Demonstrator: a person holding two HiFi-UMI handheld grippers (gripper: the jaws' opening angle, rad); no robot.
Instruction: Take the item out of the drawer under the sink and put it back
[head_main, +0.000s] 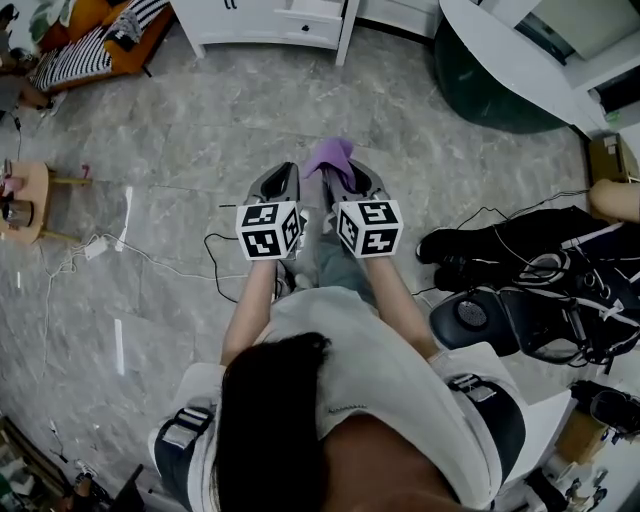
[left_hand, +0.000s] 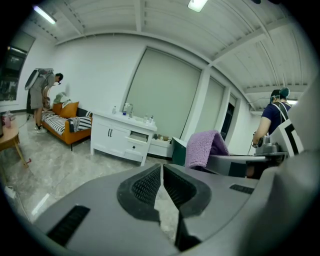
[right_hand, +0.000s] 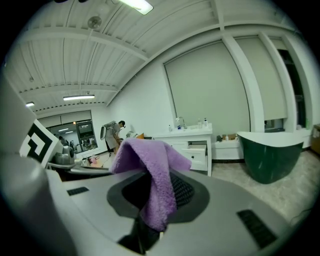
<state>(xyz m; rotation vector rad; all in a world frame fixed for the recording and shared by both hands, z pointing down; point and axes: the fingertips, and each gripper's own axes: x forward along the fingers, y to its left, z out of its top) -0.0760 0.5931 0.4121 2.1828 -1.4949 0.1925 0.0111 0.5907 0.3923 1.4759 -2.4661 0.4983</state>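
Purple cloth (right_hand: 150, 170), a soft, fuzzy terry piece, is pinched in the right gripper (head_main: 345, 172), whose jaws sit narrow on a fold of it; one flap drapes over the pads and another stands up loose above them, at the centre of the right gripper view. Just to its left in the head view, the left gripper (left_hand: 162, 172) has its jaws together on nothing. Below both lies the grey marble floor (head_main: 180, 150), with a thin cable (head_main: 215, 262) looping near the person's legs. Far off, at the upper middle of the head view, stands the white sink cabinet (head_main: 270, 20), its drawer (right_hand: 196, 149) pulled out. Only a fold seems gripped, so the limp cloth could slide free on the way. The hanging flap could also snag on the drawer's front edge and bunch outside.
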